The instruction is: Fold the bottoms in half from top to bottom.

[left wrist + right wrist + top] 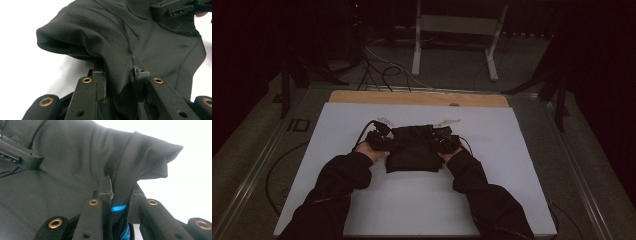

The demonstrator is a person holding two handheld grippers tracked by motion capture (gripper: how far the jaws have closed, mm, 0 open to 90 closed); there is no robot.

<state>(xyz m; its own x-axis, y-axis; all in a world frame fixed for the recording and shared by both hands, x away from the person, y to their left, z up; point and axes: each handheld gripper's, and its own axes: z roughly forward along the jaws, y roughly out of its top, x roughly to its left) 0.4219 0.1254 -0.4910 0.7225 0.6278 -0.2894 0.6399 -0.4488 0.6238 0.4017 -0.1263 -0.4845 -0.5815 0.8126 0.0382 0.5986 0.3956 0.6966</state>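
A dark folded garment (413, 149) lies near the middle of the white counter (512, 180), and everything else is placed here relative to it. The left claw (381, 140) grips its left edge and the right claw (443, 139) grips its right edge, both held by a person's hands whose dark sleeves reach in from the near side.

In the left gripper view, the left claw (119, 75) is clamped on a bunched fold of the garment (160, 50), with the cloth pinched between its two black jaws; the other claw's jaw shows at the far top right, lying on the fabric. In the right gripper view, the right claw (121, 192) is clamped on a gathered fold of the garment (62, 157) too, and a bright blue strip (118, 207) of the cloth shows between the jaws.

Bare white surface surrounds the garment on all sides: a wide band to its left and right, a broad stretch on the near side between the forearms, and a narrower band beyond it. Past that far band a strip of bare wood (417, 98) marks the counter's far edge. Beyond the counter, well apart from the garment, loose cables (377, 70) lie on the floor beside a pale metal frame (457, 30).
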